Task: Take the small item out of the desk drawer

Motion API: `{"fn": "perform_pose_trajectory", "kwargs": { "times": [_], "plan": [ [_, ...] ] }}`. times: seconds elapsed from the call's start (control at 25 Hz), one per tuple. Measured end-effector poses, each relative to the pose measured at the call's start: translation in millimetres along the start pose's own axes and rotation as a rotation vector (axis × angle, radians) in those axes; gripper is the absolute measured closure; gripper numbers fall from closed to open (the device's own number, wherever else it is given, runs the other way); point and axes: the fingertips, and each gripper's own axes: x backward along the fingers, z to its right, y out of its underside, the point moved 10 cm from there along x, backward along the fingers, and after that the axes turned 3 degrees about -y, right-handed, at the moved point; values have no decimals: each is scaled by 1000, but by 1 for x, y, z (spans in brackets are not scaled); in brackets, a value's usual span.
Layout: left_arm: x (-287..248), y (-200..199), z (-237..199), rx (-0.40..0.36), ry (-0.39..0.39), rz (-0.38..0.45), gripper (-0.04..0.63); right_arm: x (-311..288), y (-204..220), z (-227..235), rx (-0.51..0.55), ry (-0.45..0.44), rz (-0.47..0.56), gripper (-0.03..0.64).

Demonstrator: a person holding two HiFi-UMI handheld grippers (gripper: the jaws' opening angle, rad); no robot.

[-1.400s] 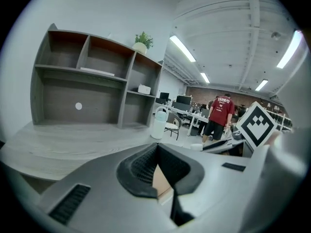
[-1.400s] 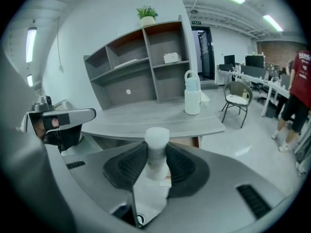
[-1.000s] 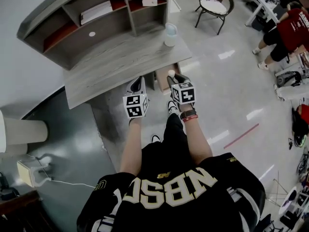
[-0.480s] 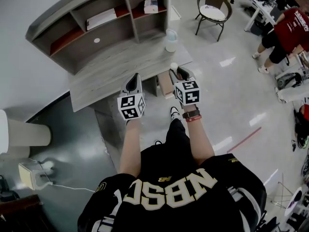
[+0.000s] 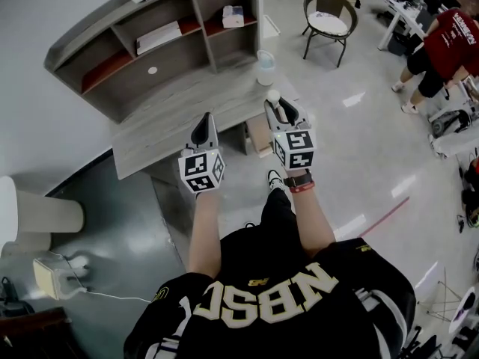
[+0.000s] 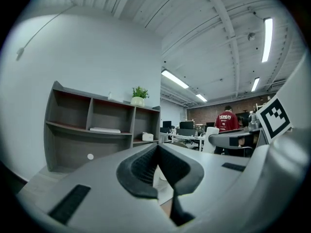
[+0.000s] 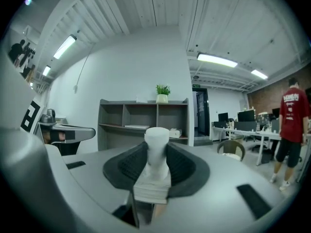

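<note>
Holding the small white item (image 7: 156, 141) is the right gripper (image 5: 280, 112): jaws clamped on its sides, round top poking out past the pads, stepped base sitting lower between them. Item is upright in the right gripper view, well clear of the drawer, and in the head view it overlaps the near right corner of the grey desk (image 5: 168, 122). Left gripper (image 5: 206, 123) is clenched with nothing in it, pad tips meeting in the left gripper view. Both grippers are side by side but apart, left one further left, both aimed at the desk's shelf unit (image 5: 112, 47). A tan box shape (image 5: 258, 134) sticks out under the desk's near edge between the two grippers, probably the drawer pulled out, can't confirm. On the desk's far right stands a translucent bottle (image 5: 264, 64). Shelf unit holds a flat white stack (image 5: 159, 36) on the middle shelf, a small white box (image 5: 233, 16) in the right bay and a white dot (image 5: 153, 71) on the back panel, with a potted plant (image 7: 162, 93) on top. Right wrist carries a dark watch (image 5: 297, 178). Far right of the room: a round chair (image 5: 329, 17) and a person in a red shirt (image 5: 447, 40) standing by tables
</note>
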Motion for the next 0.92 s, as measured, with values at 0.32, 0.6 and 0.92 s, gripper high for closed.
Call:
{"fn": "perform_pose_trajectory", "kwargs": {
  "times": [0.32,0.6,0.92],
  "plan": [
    [-1,-2,0,-6,-9,18,581,-2,2,0,4,-10,-6,488],
    [-29,15,7,10,-14,-4,581,-19,21,19,-5,-45,-42,488],
    [-106,70,8,16,-21,-121,581,-99,89,75,1,-87,-184,489]
  ]
}}
